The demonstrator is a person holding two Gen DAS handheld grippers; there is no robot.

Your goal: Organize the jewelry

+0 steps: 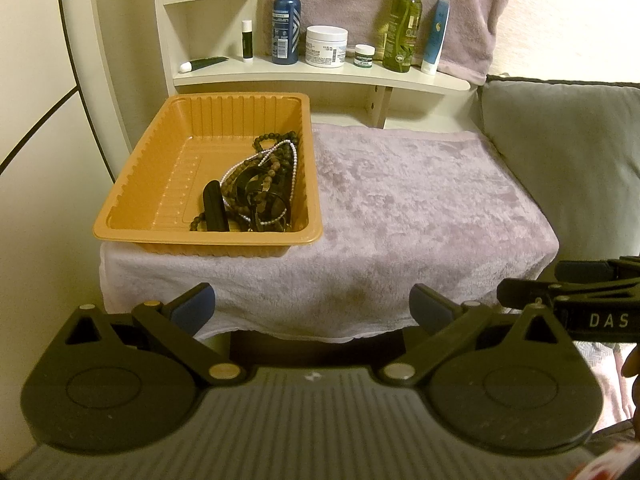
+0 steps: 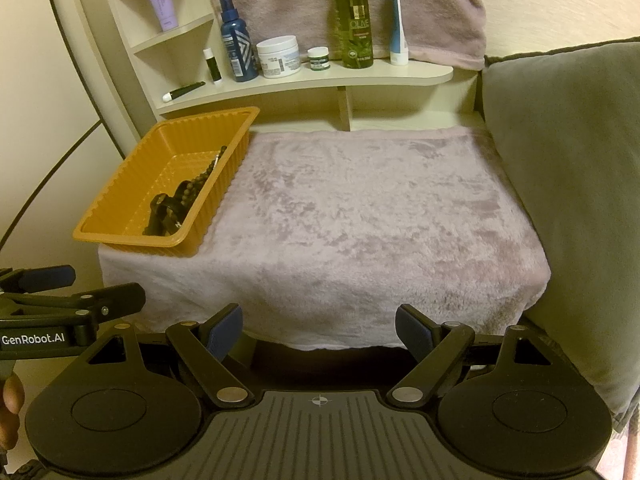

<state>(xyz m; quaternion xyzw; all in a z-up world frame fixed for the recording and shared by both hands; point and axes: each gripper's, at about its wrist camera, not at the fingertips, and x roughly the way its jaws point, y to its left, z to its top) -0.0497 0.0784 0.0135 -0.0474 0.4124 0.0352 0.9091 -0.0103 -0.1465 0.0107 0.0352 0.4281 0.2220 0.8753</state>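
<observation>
Left claw open, empty, hovering off bench front edge. Right claw open, empty, just beside it. Jewelry – bead strands, pearl string, dark pieces – tangled in tray, right half. Tray on towel, bench left-rear corner. Bottles, jars on shelf behind.

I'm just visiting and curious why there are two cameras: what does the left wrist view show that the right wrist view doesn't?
Only the left wrist view looks down into the orange tray, showing the tangle there: a white pearl strand, dark bead strands and a black oblong piece.

Only the right wrist view shows the lilac tube whole on an upper shelf and more of the grey cushion.

Both show the tray on the lilac towel, the toiletries shelf, and both grippers, left and right, open and empty.
</observation>
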